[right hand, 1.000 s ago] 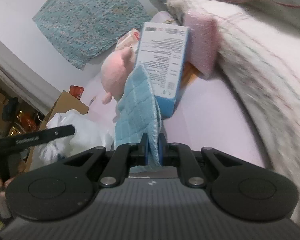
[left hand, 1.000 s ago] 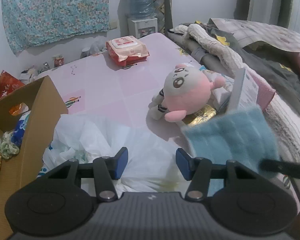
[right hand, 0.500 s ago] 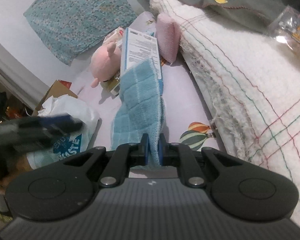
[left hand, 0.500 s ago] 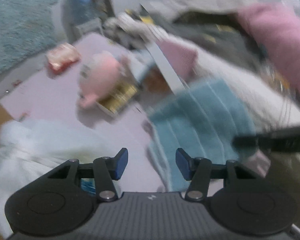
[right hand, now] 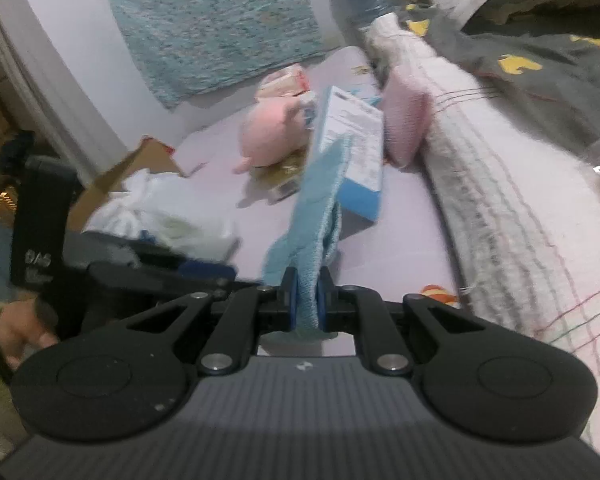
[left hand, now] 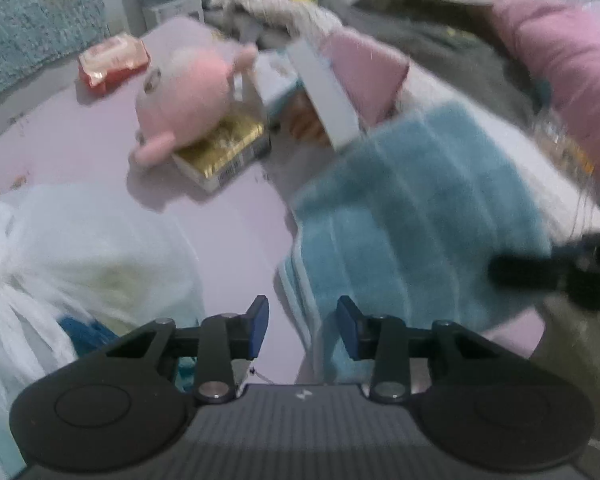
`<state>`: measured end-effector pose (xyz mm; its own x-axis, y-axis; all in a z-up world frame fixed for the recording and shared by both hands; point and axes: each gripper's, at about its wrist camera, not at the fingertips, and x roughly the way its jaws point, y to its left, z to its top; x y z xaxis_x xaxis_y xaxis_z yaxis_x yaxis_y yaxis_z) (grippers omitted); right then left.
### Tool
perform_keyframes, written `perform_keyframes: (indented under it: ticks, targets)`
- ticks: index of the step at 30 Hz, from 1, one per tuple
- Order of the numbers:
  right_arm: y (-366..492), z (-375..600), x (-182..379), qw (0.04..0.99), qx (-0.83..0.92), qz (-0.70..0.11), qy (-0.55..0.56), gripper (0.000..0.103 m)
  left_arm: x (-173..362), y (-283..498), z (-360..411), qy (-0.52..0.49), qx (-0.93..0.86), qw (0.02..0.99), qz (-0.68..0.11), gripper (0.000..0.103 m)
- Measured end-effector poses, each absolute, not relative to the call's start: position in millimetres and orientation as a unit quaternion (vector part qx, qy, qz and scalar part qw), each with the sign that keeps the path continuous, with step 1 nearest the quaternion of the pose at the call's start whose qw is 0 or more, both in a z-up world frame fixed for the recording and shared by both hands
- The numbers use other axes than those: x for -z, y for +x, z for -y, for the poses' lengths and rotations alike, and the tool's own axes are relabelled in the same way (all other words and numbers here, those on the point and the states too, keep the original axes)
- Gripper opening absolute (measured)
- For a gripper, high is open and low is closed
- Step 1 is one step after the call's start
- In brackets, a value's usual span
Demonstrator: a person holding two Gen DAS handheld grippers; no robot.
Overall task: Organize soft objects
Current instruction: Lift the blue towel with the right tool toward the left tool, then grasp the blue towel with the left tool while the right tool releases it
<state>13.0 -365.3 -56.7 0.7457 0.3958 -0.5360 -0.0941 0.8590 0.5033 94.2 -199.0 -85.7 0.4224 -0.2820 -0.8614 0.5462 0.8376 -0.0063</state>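
A blue towel (left hand: 412, 208) hangs over the pink bedsheet, and my right gripper (right hand: 308, 304) is shut on one of its edges. From that view the blue towel (right hand: 320, 192) stretches away in front of a white and blue carton (right hand: 352, 160). My left gripper (left hand: 302, 326) is at the towel's lower left edge. Its jaws are closing, with the pale hem between them but the pads not pressing on it. A pink plush toy (left hand: 188, 92) lies on a gold box (left hand: 224, 148) further back. The right gripper (left hand: 540, 272) shows as a dark blur at the towel's right side.
A white plastic bag (left hand: 80, 248) sits to the left, with a cardboard box (right hand: 112, 184) behind it. A pink cushion (left hand: 364, 68) and a white blanket (right hand: 500, 184) line the right side. A wipes pack (left hand: 112, 60) lies at the back. A person's hand (right hand: 20, 332) holds the left gripper.
The left gripper has swung right and down, from the plastic bag to the towel's edge, and its jaws have narrowed. The right gripper has lifted and rolled with the towel.
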Motion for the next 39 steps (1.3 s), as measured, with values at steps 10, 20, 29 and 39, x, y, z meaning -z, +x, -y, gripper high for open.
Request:
perform_keyframes:
  ticks: [10, 20, 29, 39]
  targets:
    - [-11, 384, 87, 0.866, -0.11, -0.381, 0.306, 0.008, 105, 106, 216, 0.146, 0.256, 0.811, -0.505, 0.042]
    - [-5, 380, 61, 0.895, -0.144, -0.313, 0.282, 0.009, 107, 103, 213, 0.131, 0.257, 0.808, -0.513, 0.04]
    - [30, 373, 69, 0.872, -0.207, -0.308, 0.319, 0.011, 107, 111, 198, 0.099, 0.261, 0.802, -0.527, 0.039]
    - [59, 363, 88, 0.848, -0.236, -0.336, 0.336, 0.012, 86, 117, 173, 0.038, 0.254, 0.813, -0.523, 0.041]
